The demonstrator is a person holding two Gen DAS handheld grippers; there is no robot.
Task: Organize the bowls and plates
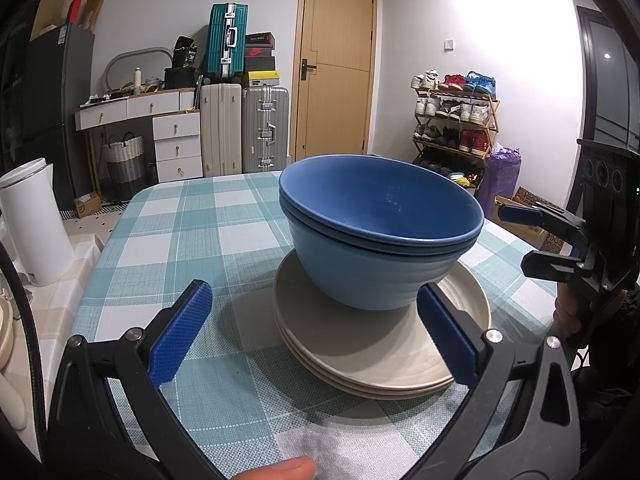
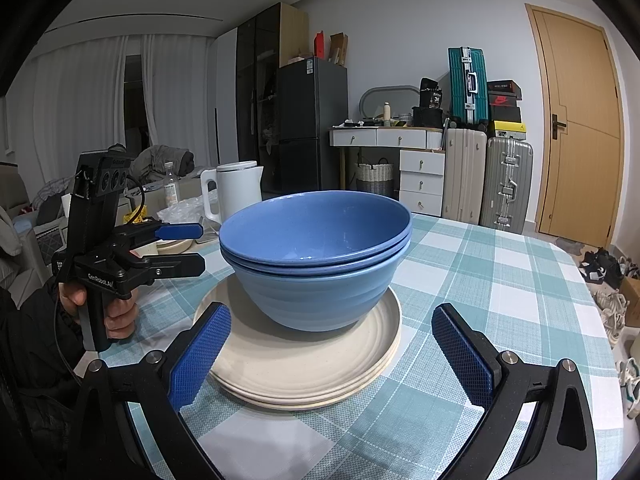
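Observation:
A nest of blue bowls (image 1: 380,236) (image 2: 316,264) sits upright on a stack of cream plates (image 1: 360,364) (image 2: 296,368) in the middle of the checked tablecloth (image 1: 180,232) (image 2: 500,280). My left gripper (image 1: 313,290) is open, its blue pads on either side of the near edge of the stack, touching nothing. My right gripper (image 2: 329,312) is open in the same way from the other side. Each tool shows in the other's view: the left gripper (image 2: 202,248) left of the bowls, the right gripper (image 1: 514,238) at the right edge. Both are empty.
A white kettle (image 1: 32,220) (image 2: 236,188) stands beside the table on the left gripper's side, with a bottle (image 2: 171,188) and clutter behind it. A hand (image 2: 116,316) holds the left tool. Suitcases (image 1: 264,128), a shoe rack (image 1: 456,120) and a door (image 2: 580,120) lie beyond the table.

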